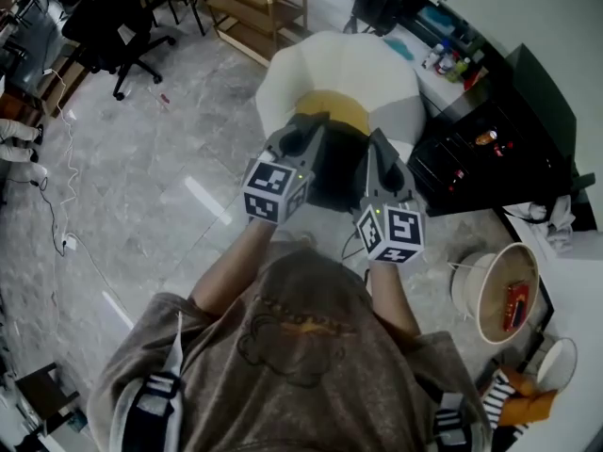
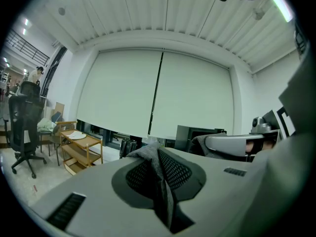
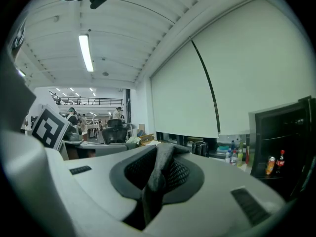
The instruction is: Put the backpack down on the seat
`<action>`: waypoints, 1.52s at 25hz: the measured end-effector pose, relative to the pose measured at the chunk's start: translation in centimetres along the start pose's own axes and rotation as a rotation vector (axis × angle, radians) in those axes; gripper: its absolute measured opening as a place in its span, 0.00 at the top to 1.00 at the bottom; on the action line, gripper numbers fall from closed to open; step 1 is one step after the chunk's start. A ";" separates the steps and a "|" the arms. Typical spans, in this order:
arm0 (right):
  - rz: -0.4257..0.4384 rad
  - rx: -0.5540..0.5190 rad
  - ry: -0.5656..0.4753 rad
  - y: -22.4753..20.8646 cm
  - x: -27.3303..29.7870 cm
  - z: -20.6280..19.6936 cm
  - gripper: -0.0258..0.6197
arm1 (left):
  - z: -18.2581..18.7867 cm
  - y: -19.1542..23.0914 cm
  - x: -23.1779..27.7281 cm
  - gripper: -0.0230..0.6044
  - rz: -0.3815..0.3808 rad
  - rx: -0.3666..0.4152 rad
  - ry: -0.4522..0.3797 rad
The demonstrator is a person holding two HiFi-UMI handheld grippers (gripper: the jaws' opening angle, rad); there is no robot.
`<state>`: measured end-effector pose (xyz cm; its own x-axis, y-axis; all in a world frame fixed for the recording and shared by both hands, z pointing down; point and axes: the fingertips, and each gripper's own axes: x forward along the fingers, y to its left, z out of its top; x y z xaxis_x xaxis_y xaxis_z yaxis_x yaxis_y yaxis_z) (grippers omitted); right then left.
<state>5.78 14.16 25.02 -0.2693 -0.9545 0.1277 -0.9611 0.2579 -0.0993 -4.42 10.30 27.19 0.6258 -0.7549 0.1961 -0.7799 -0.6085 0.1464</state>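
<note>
In the head view a dark backpack (image 1: 335,175) hangs between my two grippers, just in front of a white seat (image 1: 339,64) with a yellow cushion (image 1: 335,109). My left gripper (image 1: 300,142) holds its left top side and my right gripper (image 1: 379,154) its right top side. The left gripper view shows the left gripper (image 2: 158,154) shut on a grey fabric strap (image 2: 162,184) pinched between the mesh pads. The right gripper view shows the right gripper (image 3: 159,158) shut the same way on a grey strap (image 3: 157,174). The backpack's lower part is hidden behind my hands.
A wooden shelf trolley (image 1: 259,8) and a black office chair (image 1: 113,26) stand at the back left on the marble floor. A black cabinet (image 1: 490,149) with bottles (image 1: 450,62) beside it is right of the seat. A round beige bin (image 1: 504,290) stands near right.
</note>
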 end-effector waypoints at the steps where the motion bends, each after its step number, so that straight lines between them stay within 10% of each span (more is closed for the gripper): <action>1: 0.002 -0.002 0.001 -0.3 0.5 0.1 0.90 | 0.2 0.2 0.5 0.91 0.001 0.001 -0.005; 38: -0.179 0.060 0.043 -10.3 22.7 -0.2 0.90 | 3.1 12.5 22.9 0.91 -0.164 0.047 0.028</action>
<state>9.52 -10.15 29.11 -0.0984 -0.9768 0.1905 -0.9887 0.0742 -0.1299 0.18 -15.31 30.46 0.7434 -0.6381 0.2007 -0.6659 -0.7341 0.1330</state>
